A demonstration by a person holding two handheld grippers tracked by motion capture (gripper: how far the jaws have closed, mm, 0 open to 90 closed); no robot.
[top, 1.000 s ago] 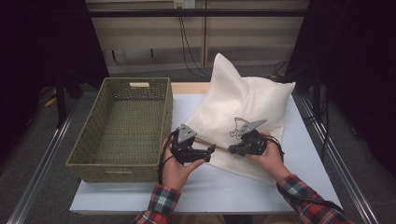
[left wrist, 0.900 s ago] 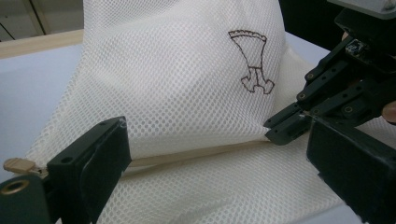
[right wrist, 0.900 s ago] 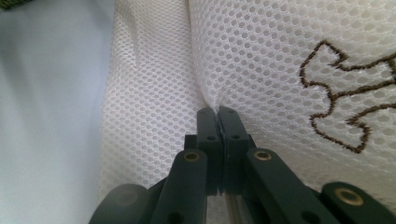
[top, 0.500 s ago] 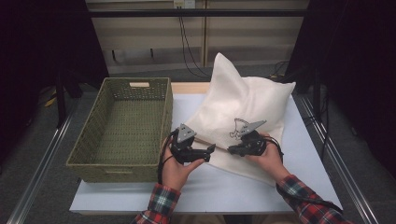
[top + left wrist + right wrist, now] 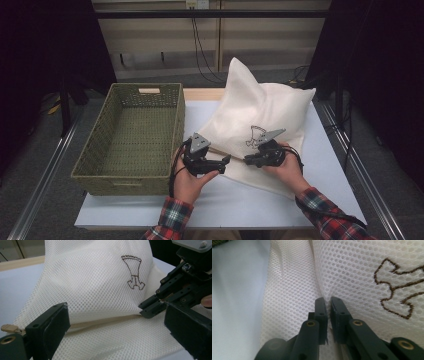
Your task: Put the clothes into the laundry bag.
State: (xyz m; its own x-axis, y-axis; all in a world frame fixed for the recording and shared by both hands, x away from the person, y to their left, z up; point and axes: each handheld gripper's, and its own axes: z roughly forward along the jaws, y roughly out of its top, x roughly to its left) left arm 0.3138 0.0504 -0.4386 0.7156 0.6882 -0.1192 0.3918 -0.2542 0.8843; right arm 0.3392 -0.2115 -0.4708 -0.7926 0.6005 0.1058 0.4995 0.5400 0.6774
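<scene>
Two tools at work on the bench (image 5: 150,210). Far left: green woven basket (image 5: 131,134), open side up, just beside the white mesh bag (image 5: 260,110). Your left tool (image 5: 220,162) sits at the bag's near left edge, jaws spread wide; the tan zipper band (image 5: 105,321) runs between them, pull tab (image 5: 7,328) at its left end, pads not pressing. Bag lies at bench centre-right, one corner peaked up, brown embroidered mark (image 5: 133,272) facing you. Your right tool (image 5: 329,305) pinches a fold of mesh, jaws nearly together, just easing apart.
</scene>
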